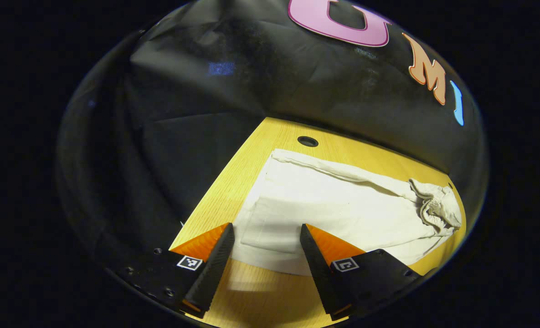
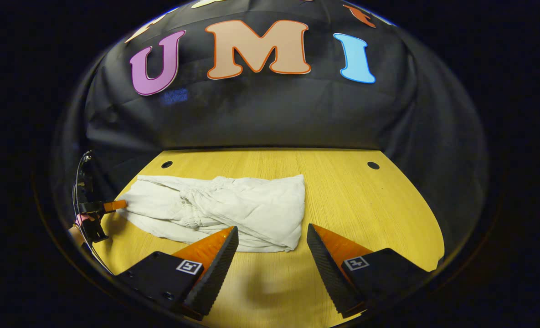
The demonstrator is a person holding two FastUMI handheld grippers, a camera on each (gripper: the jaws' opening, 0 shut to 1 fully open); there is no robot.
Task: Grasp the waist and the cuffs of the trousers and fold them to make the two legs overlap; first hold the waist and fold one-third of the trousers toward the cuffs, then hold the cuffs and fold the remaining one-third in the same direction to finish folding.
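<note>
While the left gripper [image 1: 266, 230] hangs over the worktop [image 1: 260, 296], its fingers are spread wide and pinch nothing; in the left gripper view the pale trousers [image 1: 338, 214] lie folded just ahead of the fingertips, their near edge showing between them, with the bunched waistband [image 1: 436, 207] off to the right. In the right gripper view the right gripper [image 2: 272, 232] is likewise spread and empty, the trousers lying ahead and left, their near edge touching the left fingertip's outline.
</note>
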